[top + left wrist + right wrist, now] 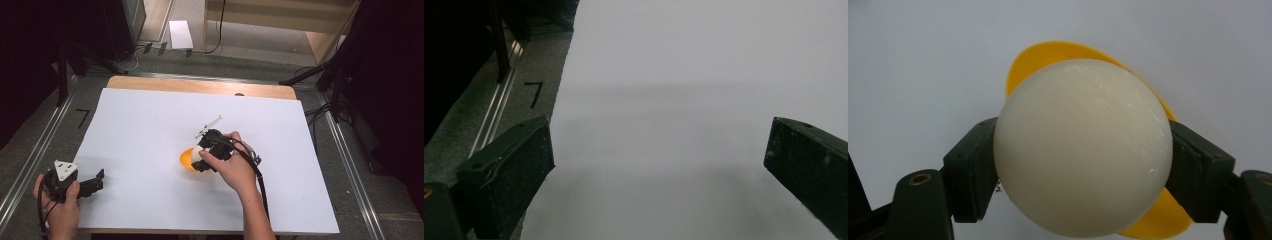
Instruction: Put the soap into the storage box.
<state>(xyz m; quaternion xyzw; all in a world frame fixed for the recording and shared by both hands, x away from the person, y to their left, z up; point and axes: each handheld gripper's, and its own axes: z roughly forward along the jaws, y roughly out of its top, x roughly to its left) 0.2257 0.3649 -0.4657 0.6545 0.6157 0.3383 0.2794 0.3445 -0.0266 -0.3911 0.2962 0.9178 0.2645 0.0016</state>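
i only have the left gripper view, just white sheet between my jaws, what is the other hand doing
Observer: The right tool is shut on a white ball.
Operator: anything under the ball
Observer: A yellow dish lies right behind it on the white sheet; whether they touch is unclear.
Operator: where am i compared to that
Observer: In the high view your left tool sits open near the sheet's front left corner, well apart from the ball.
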